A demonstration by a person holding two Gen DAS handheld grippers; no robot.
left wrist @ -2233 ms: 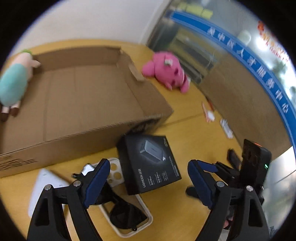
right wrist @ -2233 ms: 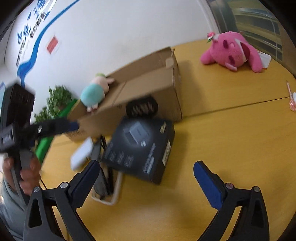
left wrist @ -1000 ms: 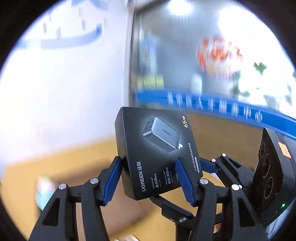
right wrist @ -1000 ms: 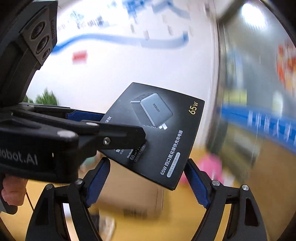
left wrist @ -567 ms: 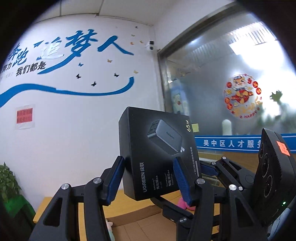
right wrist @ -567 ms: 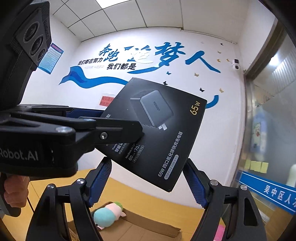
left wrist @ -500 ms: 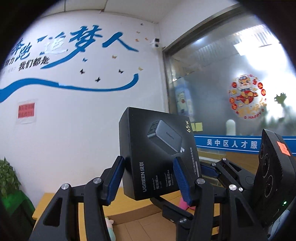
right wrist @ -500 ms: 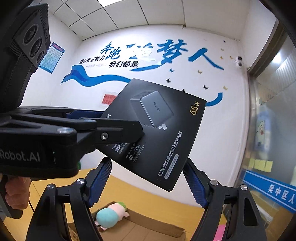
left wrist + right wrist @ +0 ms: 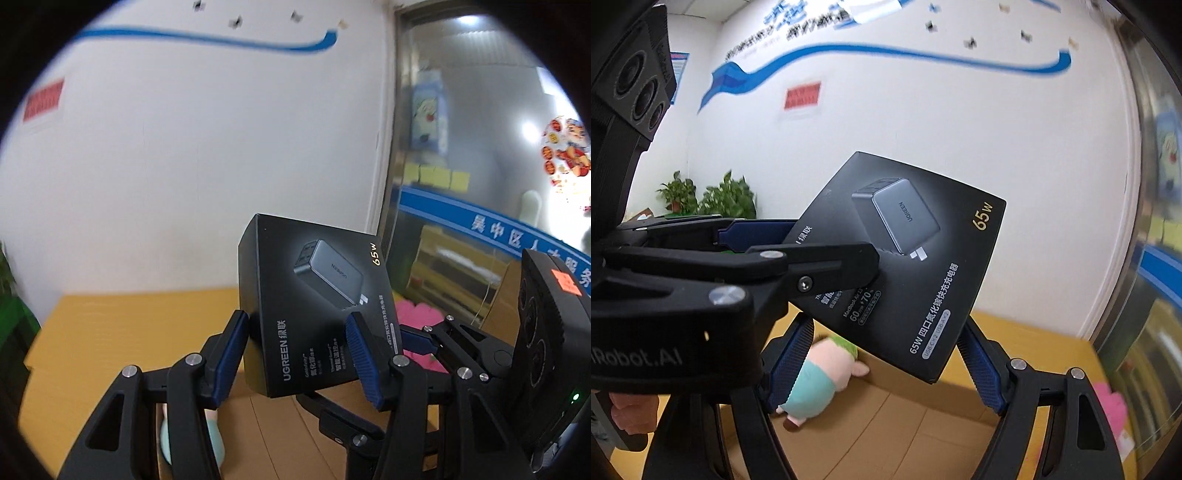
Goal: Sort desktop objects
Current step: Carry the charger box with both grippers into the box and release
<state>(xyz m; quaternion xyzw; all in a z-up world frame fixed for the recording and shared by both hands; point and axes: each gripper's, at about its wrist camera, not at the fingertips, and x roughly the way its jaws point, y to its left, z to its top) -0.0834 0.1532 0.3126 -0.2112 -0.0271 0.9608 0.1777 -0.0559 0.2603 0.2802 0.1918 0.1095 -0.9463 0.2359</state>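
Observation:
A black charger box [image 9: 317, 314] hangs in the air, gripped from two sides. My left gripper [image 9: 295, 350] is shut on its lower end, blue pads [image 9: 229, 354] pressed on both faces. My right gripper [image 9: 886, 332] clamps the box [image 9: 923, 266] across its lower corner, pads on both edges. The left gripper's black finger [image 9: 831, 269] crosses the box front in the right wrist view. Below lies an open cardboard carton [image 9: 905, 424] with a pink and teal plush toy [image 9: 812, 380] inside.
The carton [image 9: 295, 443] stands on a yellow wooden table [image 9: 129, 321] against a white wall. A pink plush [image 9: 417, 314] lies on the table to the right, near a glass partition [image 9: 480, 166]. A person's hand [image 9: 628, 413] holds the left gripper's handle. Potted plants [image 9: 713, 199] stand far left.
Both grippers have swung together with the box and tipped downward. The wall lettering has slid up out of view; the table, the carton and the plush toys now show below. Both grips look unchanged.

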